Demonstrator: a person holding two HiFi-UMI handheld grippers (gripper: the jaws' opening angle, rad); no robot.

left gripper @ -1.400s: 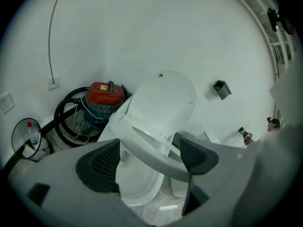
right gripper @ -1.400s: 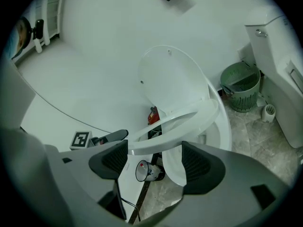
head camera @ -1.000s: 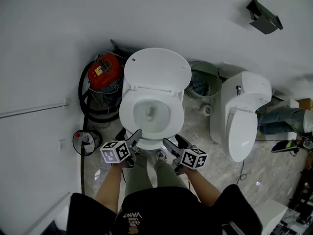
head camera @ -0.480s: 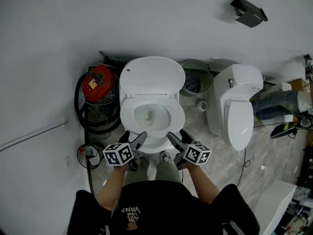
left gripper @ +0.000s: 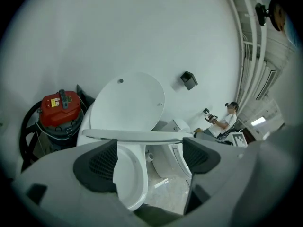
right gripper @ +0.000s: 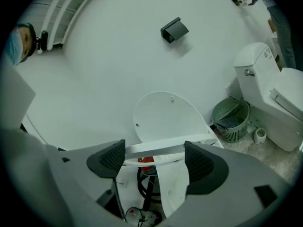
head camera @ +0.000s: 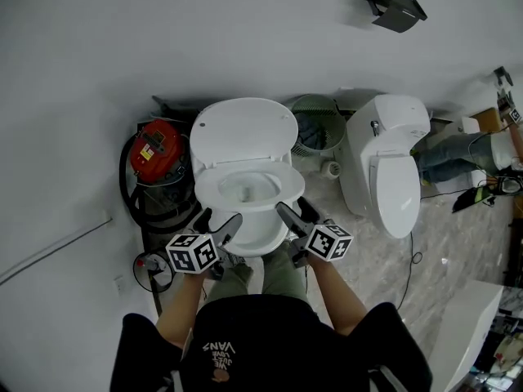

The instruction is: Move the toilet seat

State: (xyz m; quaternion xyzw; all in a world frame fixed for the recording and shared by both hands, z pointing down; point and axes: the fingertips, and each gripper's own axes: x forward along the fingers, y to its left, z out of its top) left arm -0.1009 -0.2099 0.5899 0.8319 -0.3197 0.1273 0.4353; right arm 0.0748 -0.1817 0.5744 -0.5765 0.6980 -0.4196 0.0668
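Toilet seat (head camera: 209,190) has lifted off the bowl (head camera: 255,237), its hinge not discernible

Bright even light, soft shadows; gripper views fisheye-warped with dark corners

This looks like a mock-up bathroom in a test or training space, not a home washroom. Two toilets stand in the open along one bare white wall (head camera: 163,39): a toilet (head camera: 245,188) with its lid up, and a second toilet (head camera: 384,166) near it. A red shop vacuum (head camera: 154,153) with a black hose (head camera: 131,193) is wedged just beside the first. A green slatted waste basket (head camera: 315,125) sits between the two. A black holder (head camera: 394,8) hangs high on the wall, a cable (head camera: 414,260) trails over the marble-look floor (head camera: 458,243), and another person (left gripper: 222,123) sits at the room's far edge.
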